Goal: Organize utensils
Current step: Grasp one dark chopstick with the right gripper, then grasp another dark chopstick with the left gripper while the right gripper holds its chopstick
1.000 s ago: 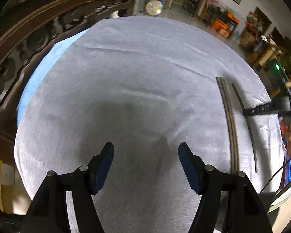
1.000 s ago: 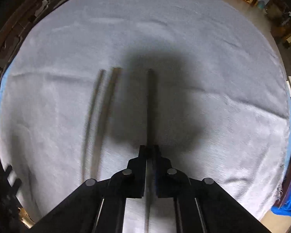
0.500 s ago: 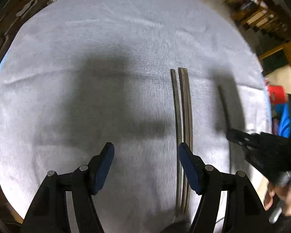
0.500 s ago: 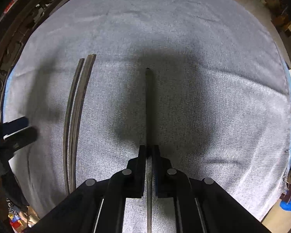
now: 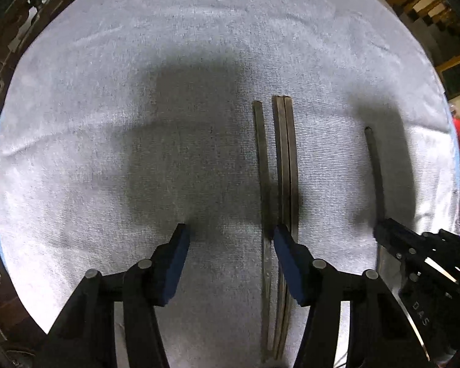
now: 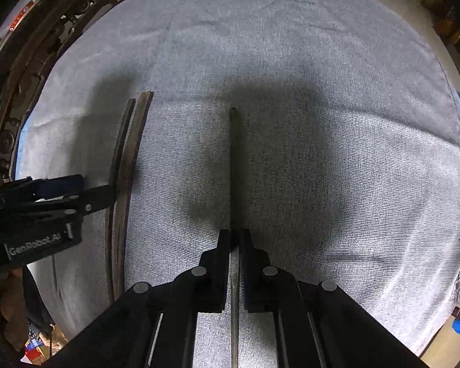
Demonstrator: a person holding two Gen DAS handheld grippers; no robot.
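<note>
Three dark chopsticks [image 5: 279,165] lie side by side on the grey cloth [image 5: 138,122] that covers the table, running from the near edge toward the middle; two of them touch along their length and the third lies just beside them with a thin gap, which reads as a set being lined up in parallel. A fourth chopstick [image 6: 233,165] is held apart from them, nearer the right-hand edge of the cloth, and it points the same way as the others, probably so it can be laid down alongside without any turning. The right gripper [image 6: 234,245] is pressed together on this chopstick, pinching it at about the middle of its length so that one end reaches out ahead over the cloth and the other runs back between the arms. Whether the far tip touches the cloth or sits just above it cannot be told. The left gripper [image 5: 230,245] is spread wide and holds nothing; its right pad [image 5: 286,254] hangs over the group of three, so two of them pass beneath it, while the gap between the pads is mostly bare cloth. It seems placed to steady or nudge the group.
</note>
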